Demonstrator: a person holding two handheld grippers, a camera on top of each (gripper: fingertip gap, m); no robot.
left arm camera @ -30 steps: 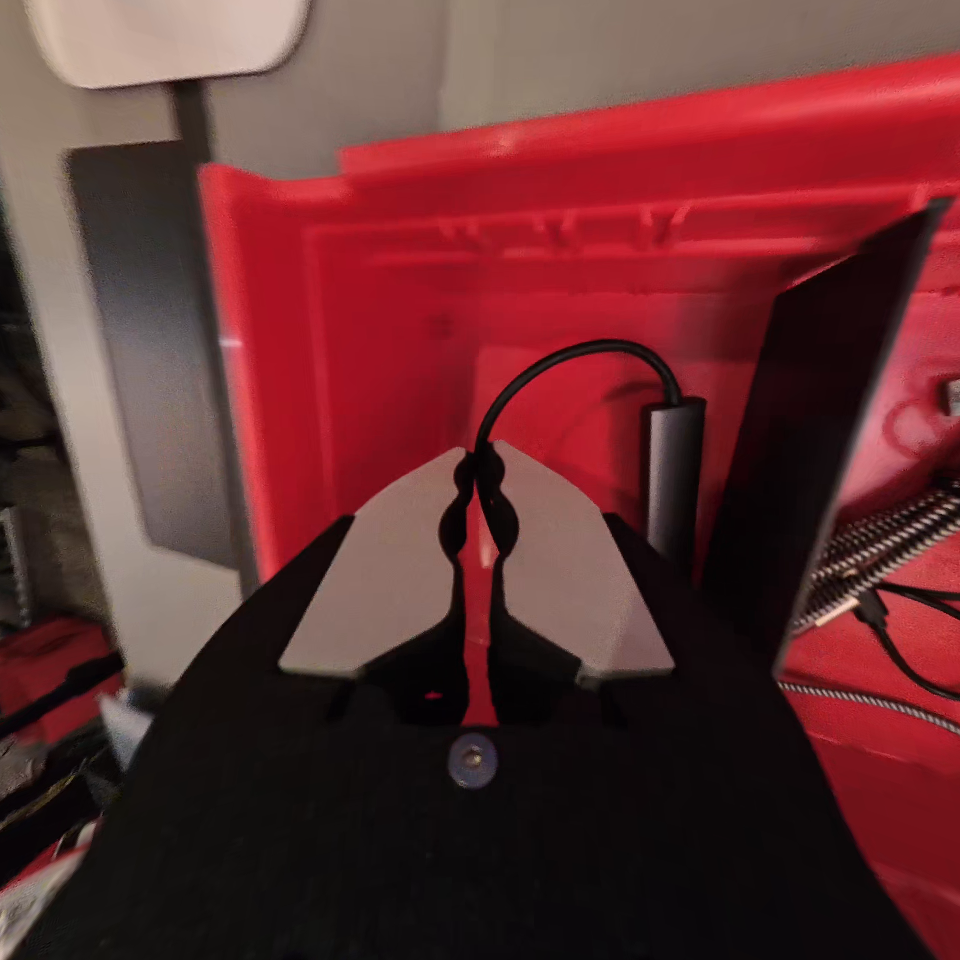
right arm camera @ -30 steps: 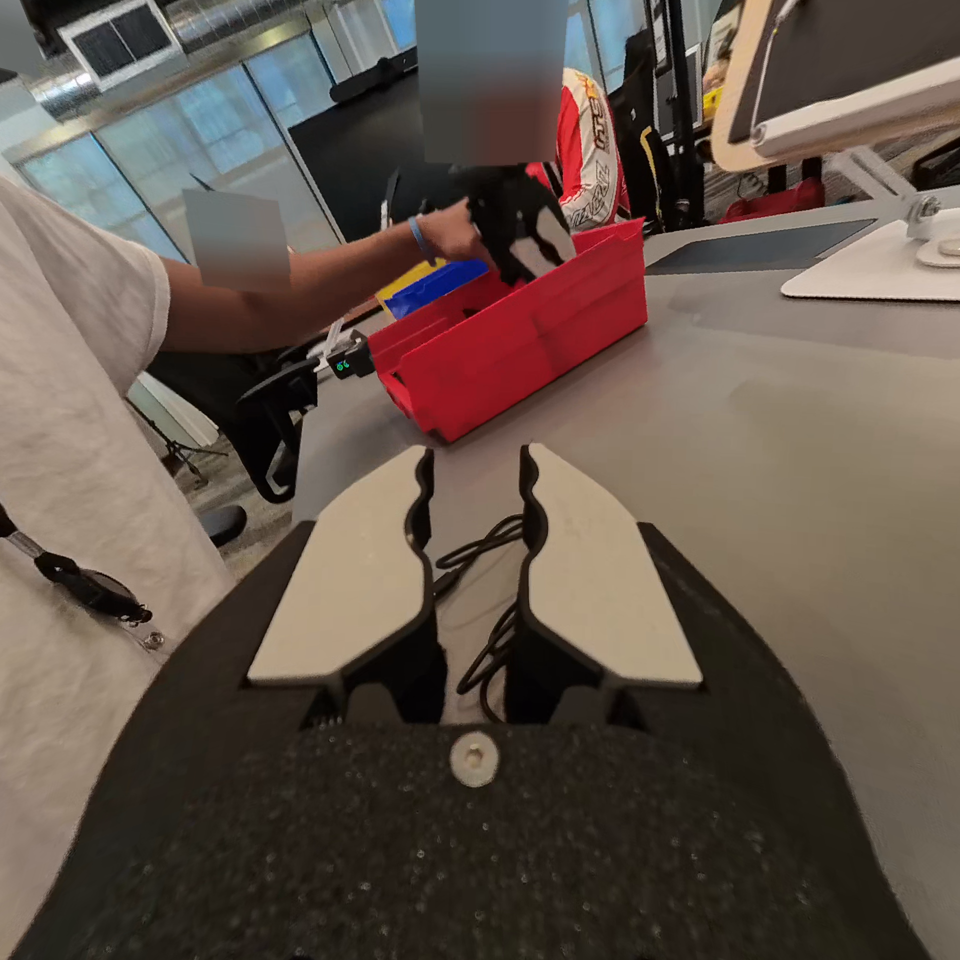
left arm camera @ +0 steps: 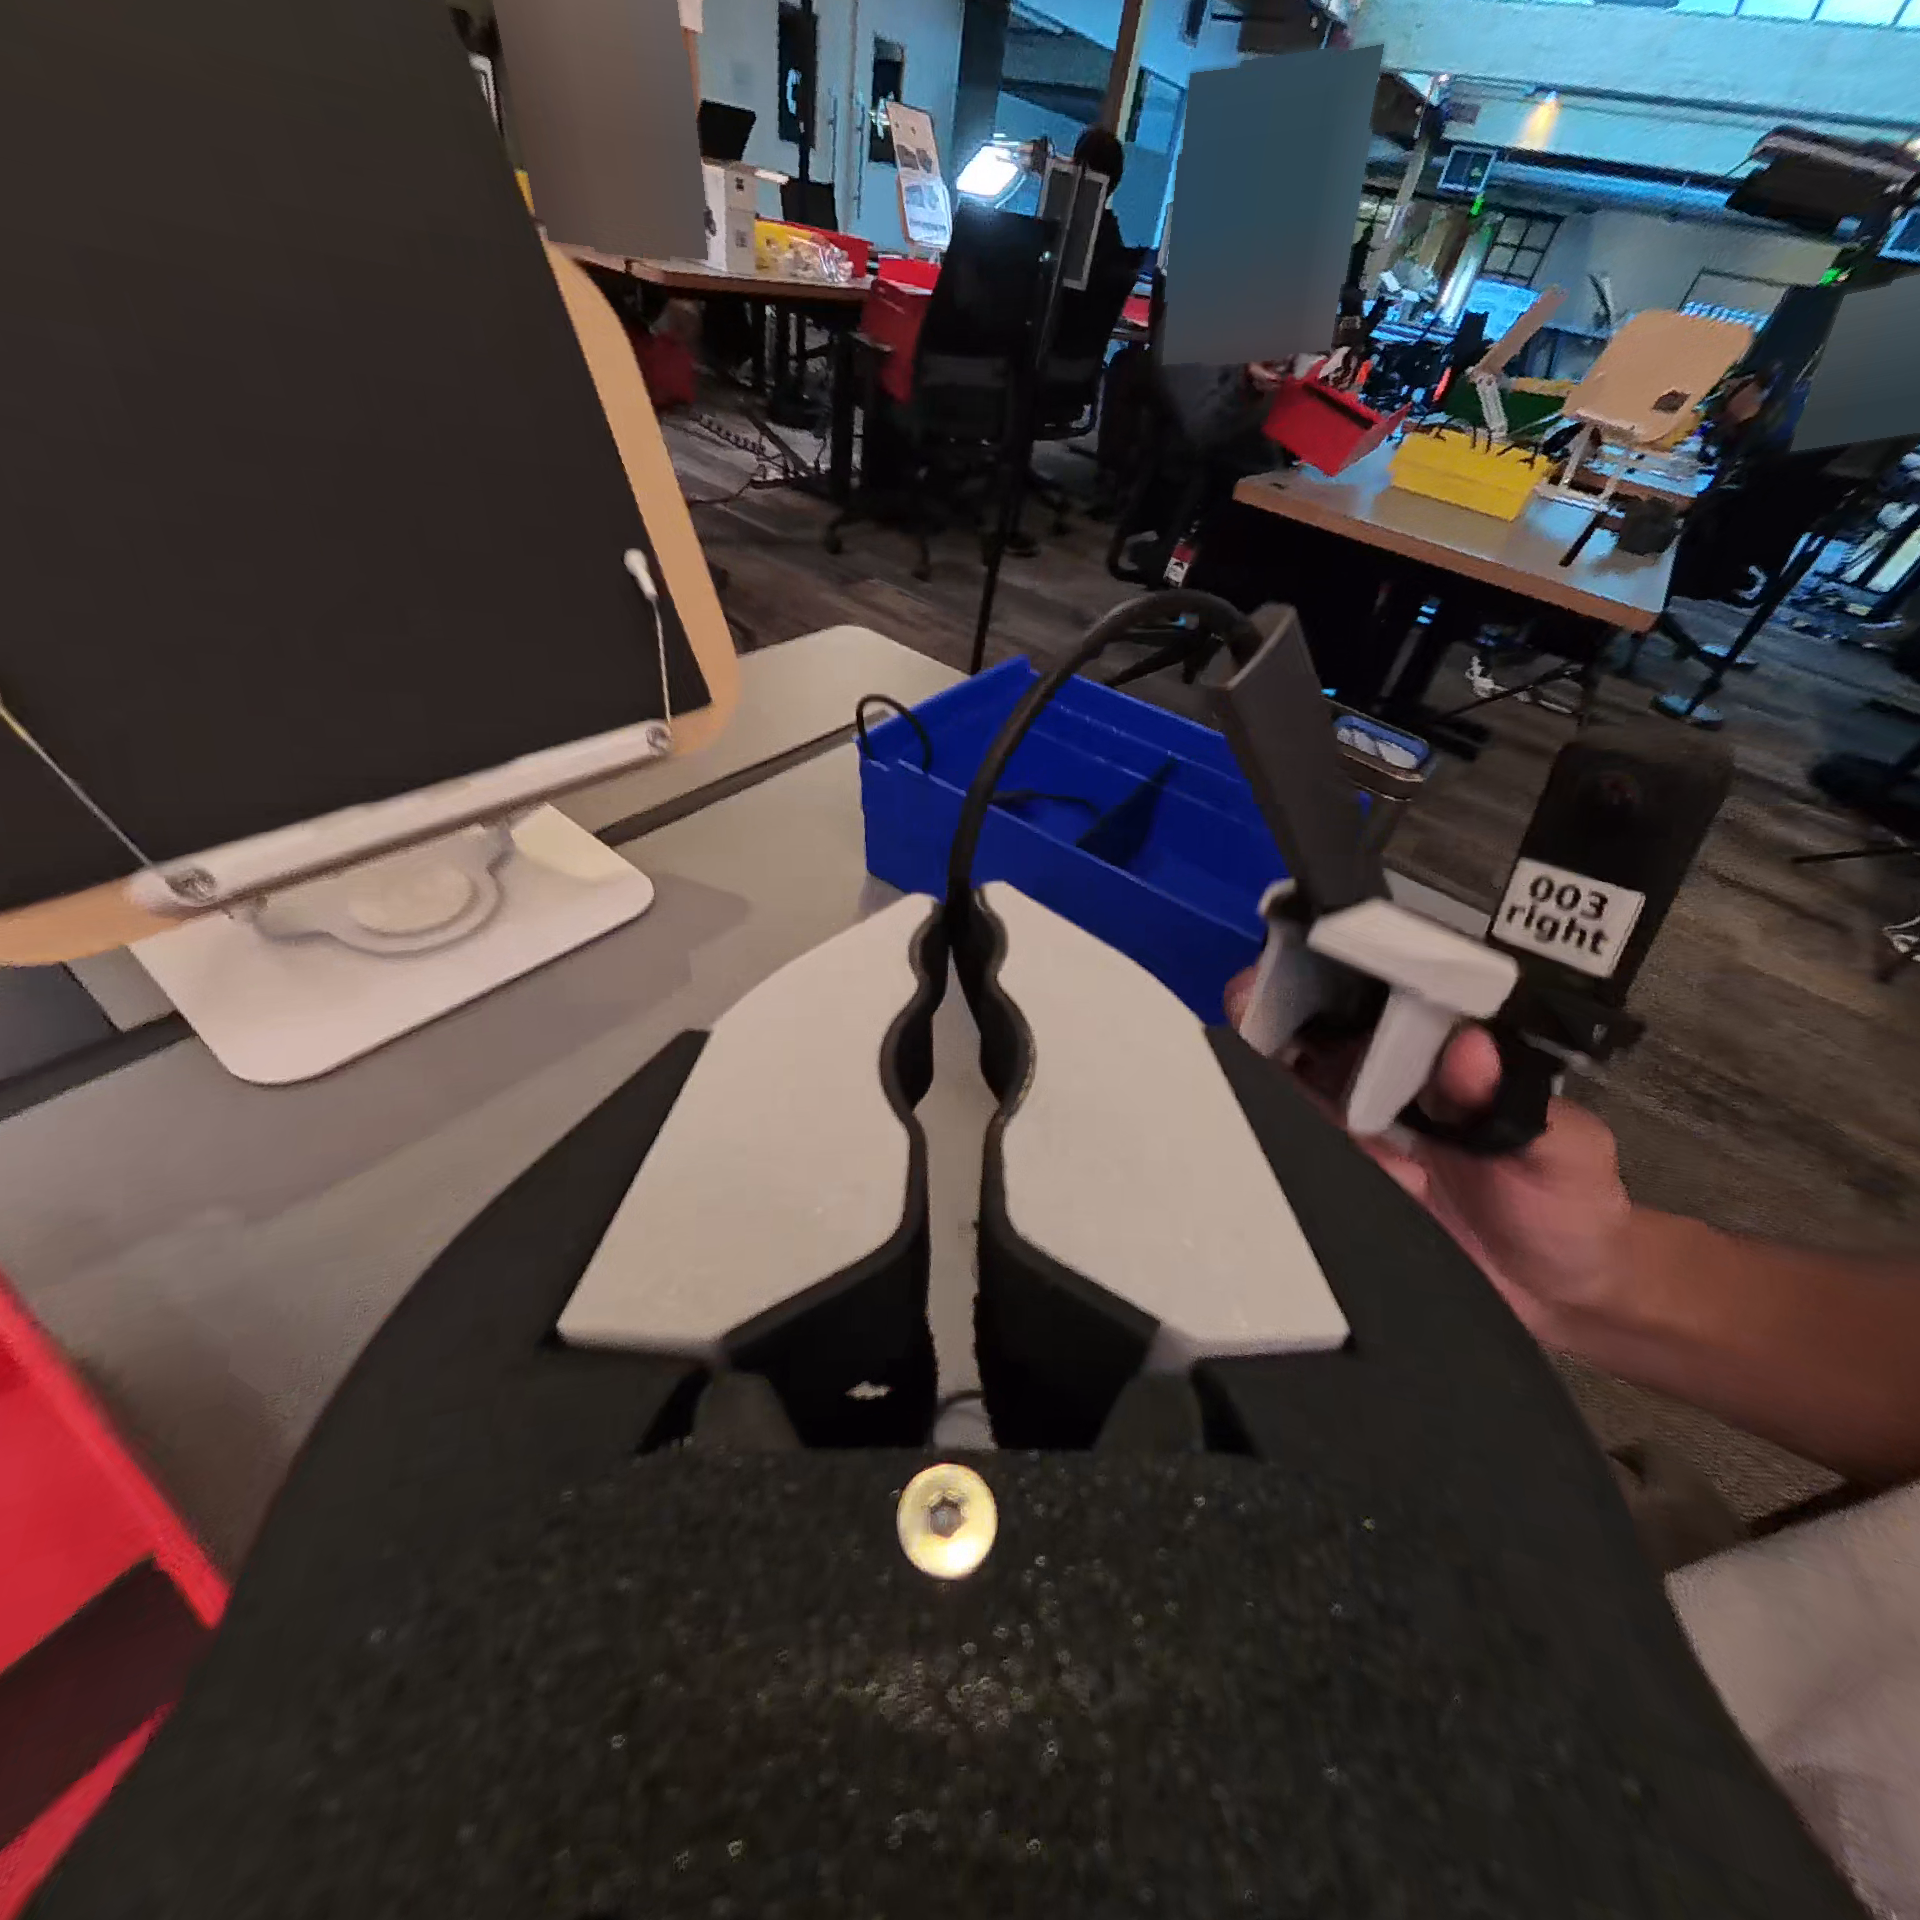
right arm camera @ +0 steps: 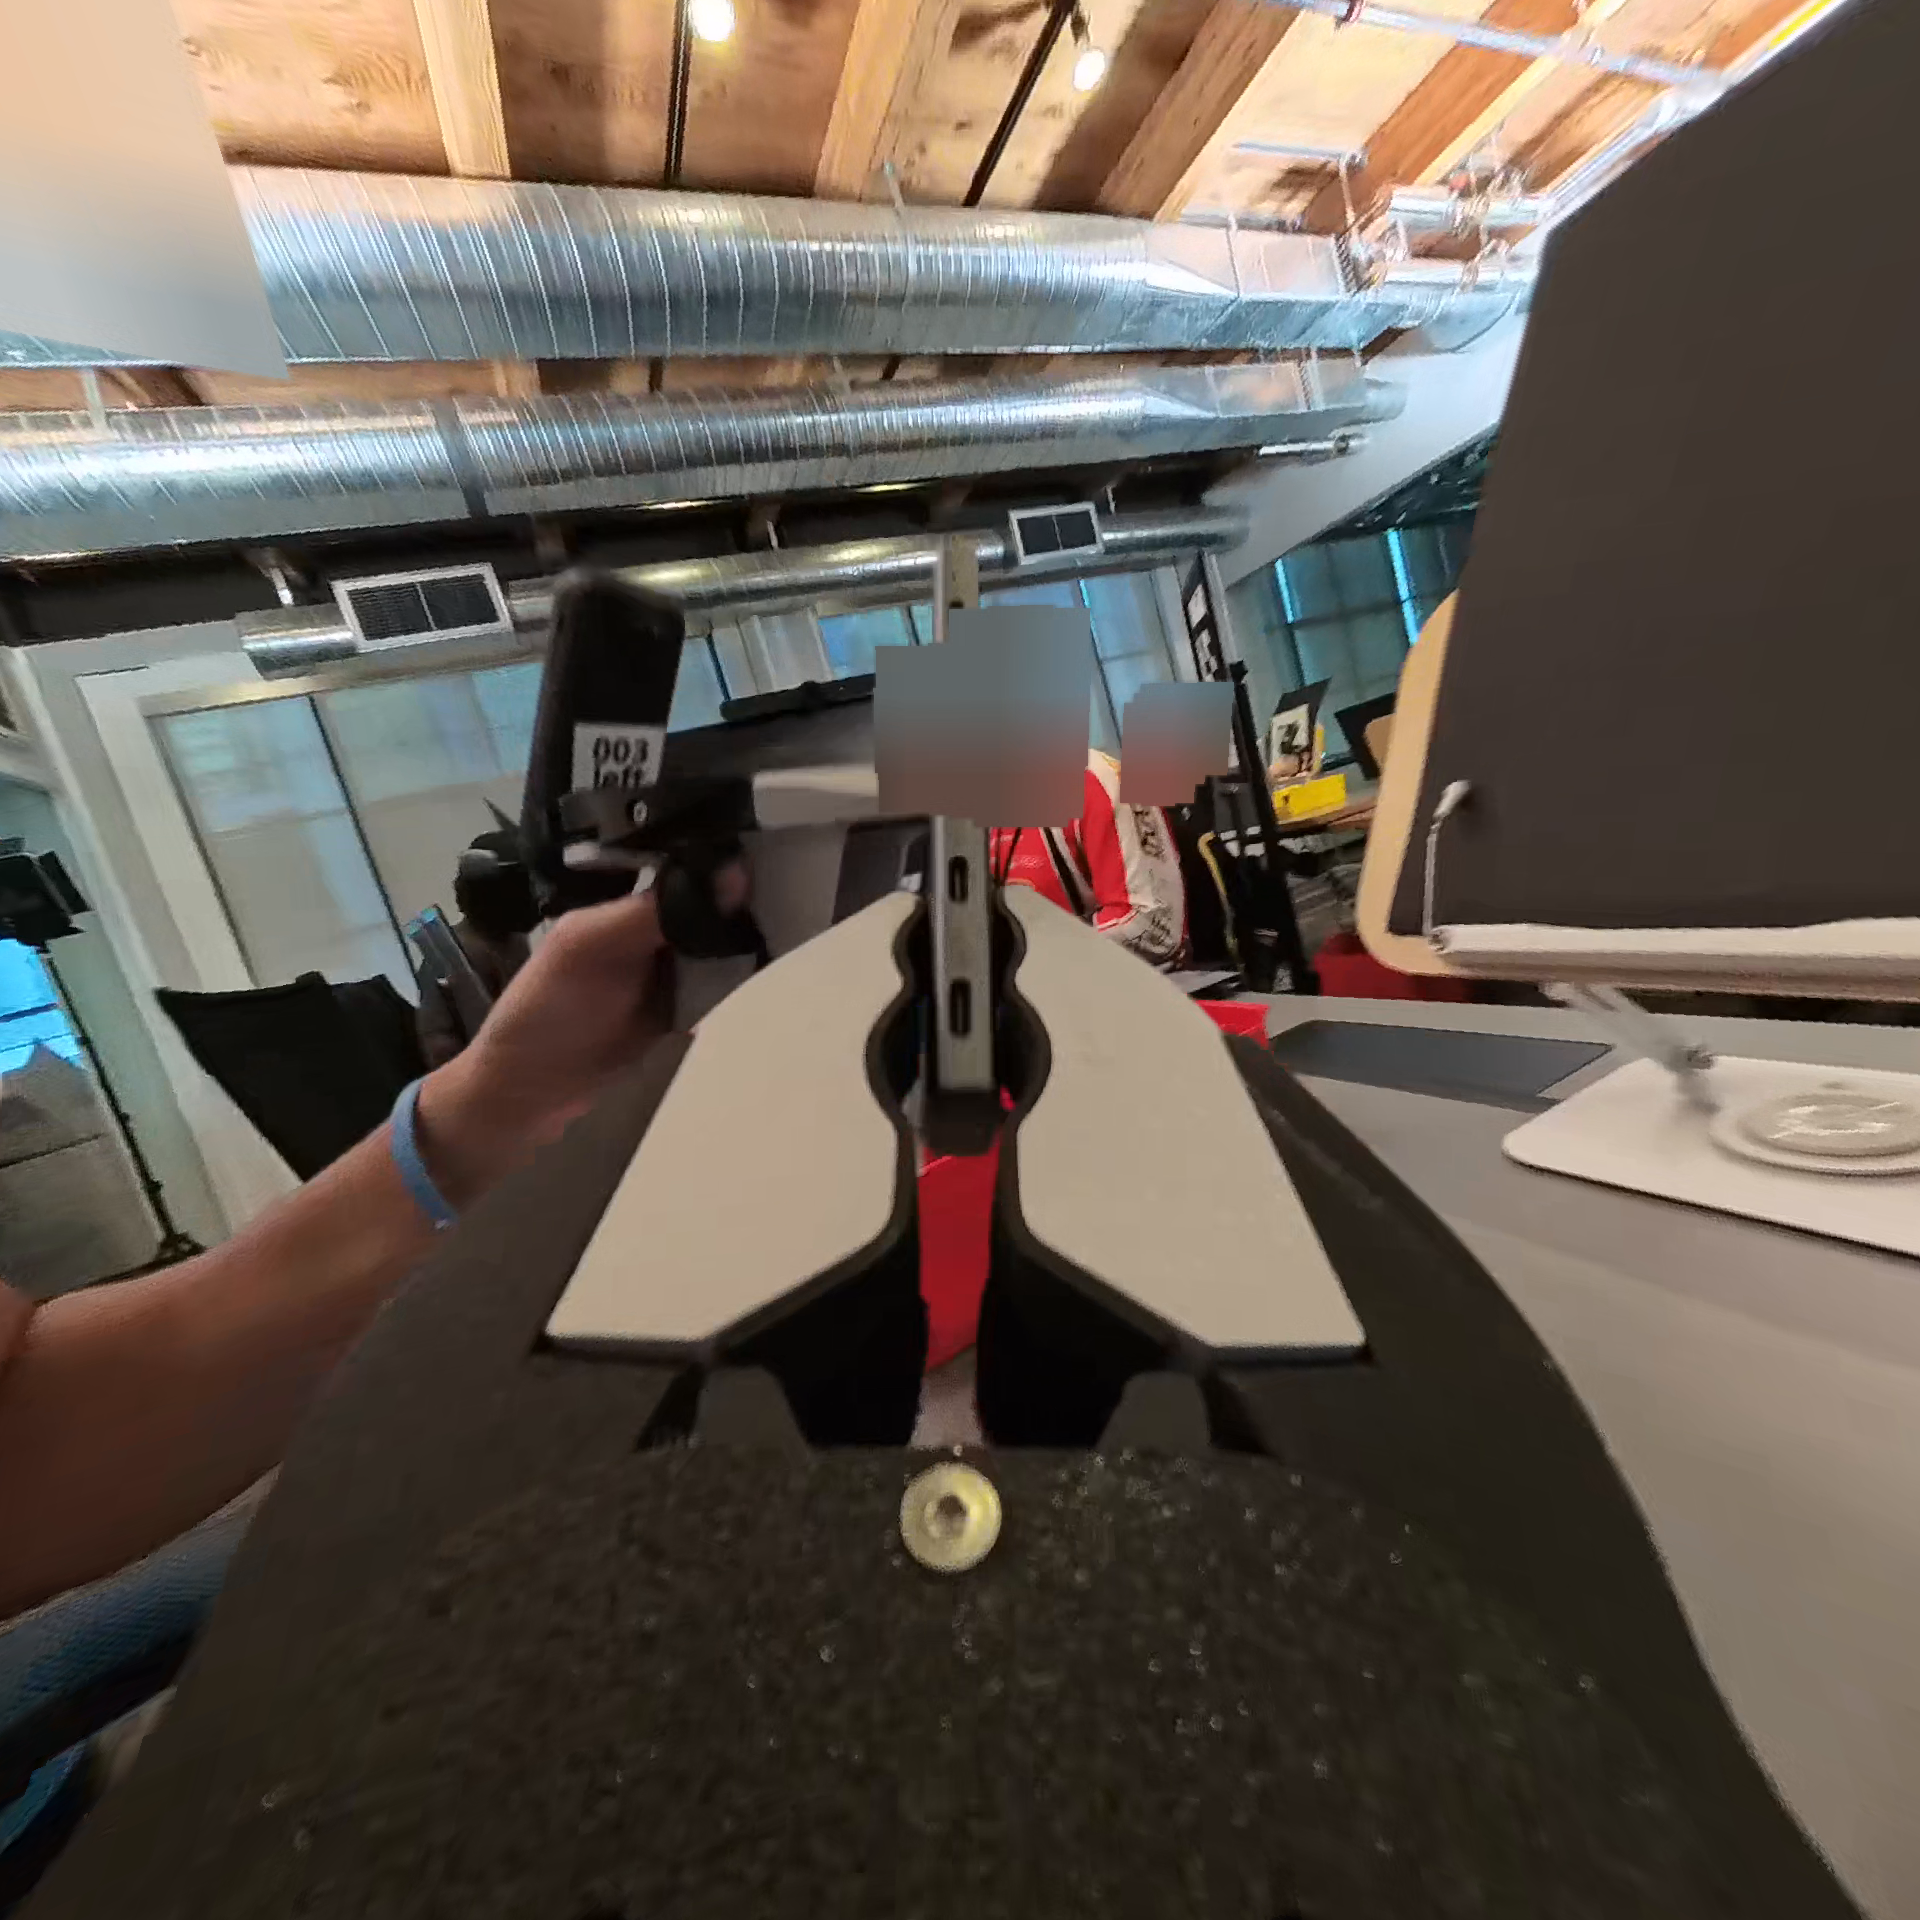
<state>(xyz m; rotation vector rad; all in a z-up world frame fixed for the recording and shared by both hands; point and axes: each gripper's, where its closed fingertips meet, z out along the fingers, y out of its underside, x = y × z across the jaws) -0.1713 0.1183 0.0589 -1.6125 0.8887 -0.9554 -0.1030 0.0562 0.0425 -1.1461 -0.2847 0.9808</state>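
Note:
My left gripper (left arm camera: pixel 958 914) is shut on a thin black cable (left arm camera: pixel 1013 727). The cable arcs up and right to a slim dark grey hub (left arm camera: pixel 1294 758) held in the air above the table. My right gripper (right arm camera: pixel 961 914) is shut on the hub's body (right arm camera: pixel 961 997), whose edge shows two small ports. In the left wrist view the right gripper (left arm camera: pixel 1340 935) grips the hub's lower end, with a hand around its handle. In the right wrist view the left gripper's body (right arm camera: pixel 623 810) sits up left, held by a hand.
A blue bin (left arm camera: pixel 1143 904) with a divider and a cable stands on the grey table (left arm camera: pixel 468 1091) behind the grippers. A red bin (left arm camera: pixel 62 1507) is at the lower left. A black panel on a white stand (left arm camera: pixel 416 935) rises at the left; it also shows in the right wrist view (right arm camera: pixel 1714 1164). About 10 cm separates my left fingertips from my right.
My left gripper has lifted the cable and hub out of the red bin. My right gripper, open over a cable on the table before, has risen and shut on the hub.

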